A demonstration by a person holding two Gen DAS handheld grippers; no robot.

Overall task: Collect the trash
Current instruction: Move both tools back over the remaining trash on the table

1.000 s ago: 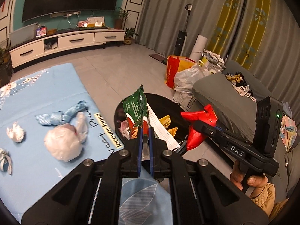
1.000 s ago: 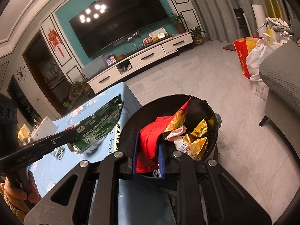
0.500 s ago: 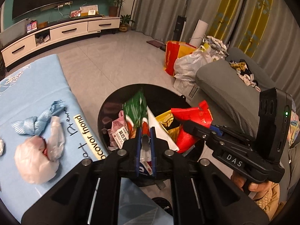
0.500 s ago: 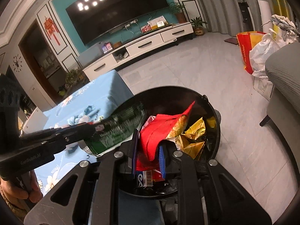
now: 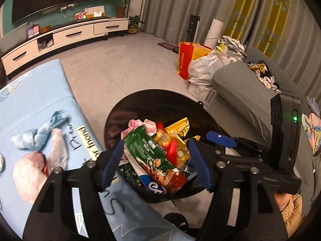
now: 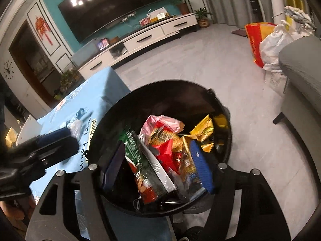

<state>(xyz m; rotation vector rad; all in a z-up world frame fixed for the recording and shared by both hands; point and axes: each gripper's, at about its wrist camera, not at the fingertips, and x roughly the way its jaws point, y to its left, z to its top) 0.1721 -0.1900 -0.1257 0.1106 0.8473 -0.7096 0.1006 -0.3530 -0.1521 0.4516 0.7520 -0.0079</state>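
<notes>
Both grippers hang over the black trash bin (image 5: 160,92), and the jaws of both are opening. My left gripper (image 5: 155,164) has spread its blue fingers; the green snack wrapper (image 5: 144,148) lies loose below them on the trash pile, untouched by the pads. My right gripper (image 6: 157,167) is also spread, with the red wrapper (image 6: 166,154) free beneath it in the bin (image 6: 180,82). The green wrapper (image 6: 134,150) lies beside the red one. Each view shows the other gripper: the right gripper (image 5: 218,140) and the left gripper (image 6: 64,140).
On the blue tablecloth (image 5: 50,84) left of the bin lie a crumpled white plastic bag (image 5: 30,172) and a twisted blue wrapper (image 5: 40,132). A grey sofa (image 5: 250,96) stands right of the bin. An orange bag (image 5: 186,60) and white bags sit on the floor behind.
Both grippers came down over the bin and went from shut to open. The green wrapper left the left gripper and the red wrapper left the right one; both now lie in the bin.
</notes>
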